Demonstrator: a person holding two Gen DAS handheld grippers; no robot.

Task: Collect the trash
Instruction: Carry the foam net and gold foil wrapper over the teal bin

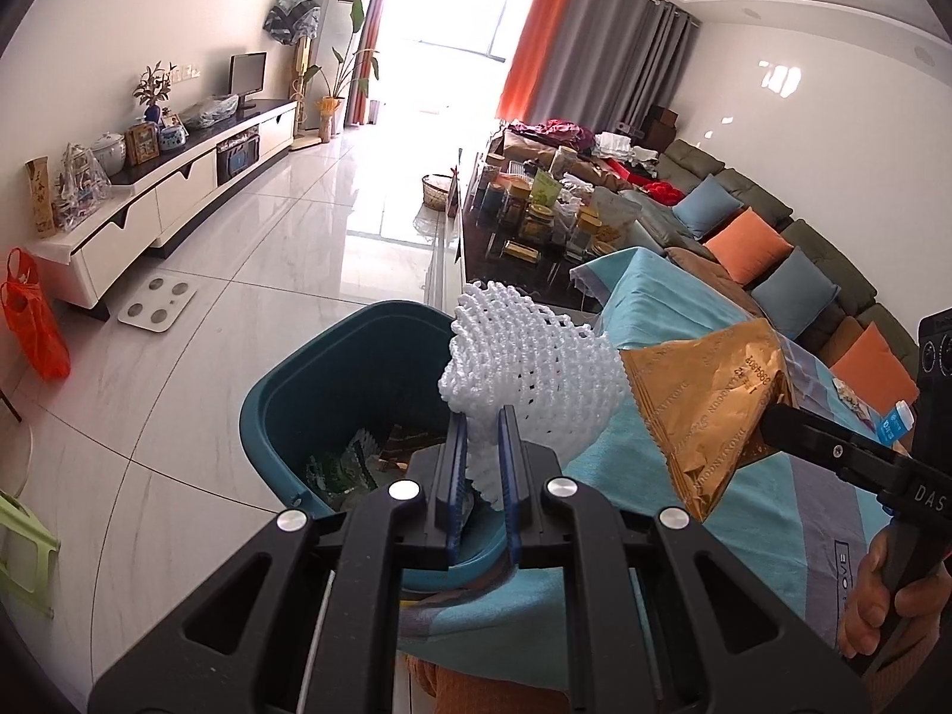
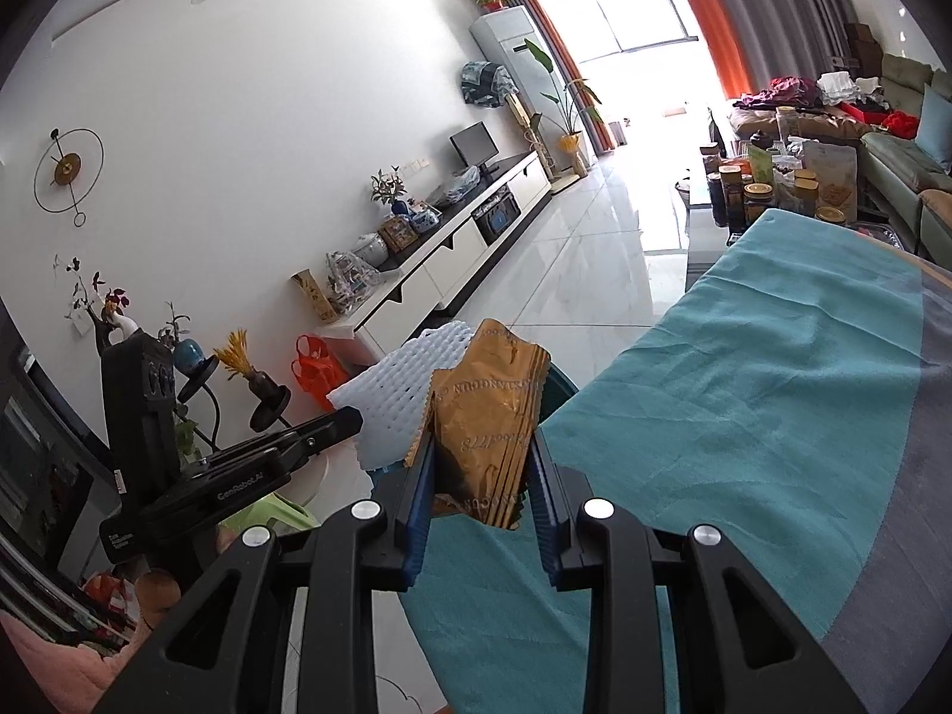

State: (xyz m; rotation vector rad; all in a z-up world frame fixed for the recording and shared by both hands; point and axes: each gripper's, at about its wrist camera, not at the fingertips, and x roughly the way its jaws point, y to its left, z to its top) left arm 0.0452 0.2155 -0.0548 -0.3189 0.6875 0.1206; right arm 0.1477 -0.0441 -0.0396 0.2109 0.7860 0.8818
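- Left hand-held gripper pinches a white foam fruit net between its blue pads; the net stands up above the near rim of the teal trash bin.
- Right hand-held gripper holds a crumpled gold snack wrapper; its 2 fingers sit fairly wide, yet the wrapper stays up between them, so it looks lightly clamped.
- Seen from the left wrist, the wrapper hangs just beside the net, over the edge of the teal cloth covering the tabletop, not yet over the bin.
- Progress, as a judgement: the bin already holds some packaging, 2 pieces are in hand but not dropped, and at least 1 small blue-and-white packet lies on the cloth.
- Pose: both tools point forward and slightly down toward the bin, close side by side; the person's right hand grips its handle low at the frame edge.
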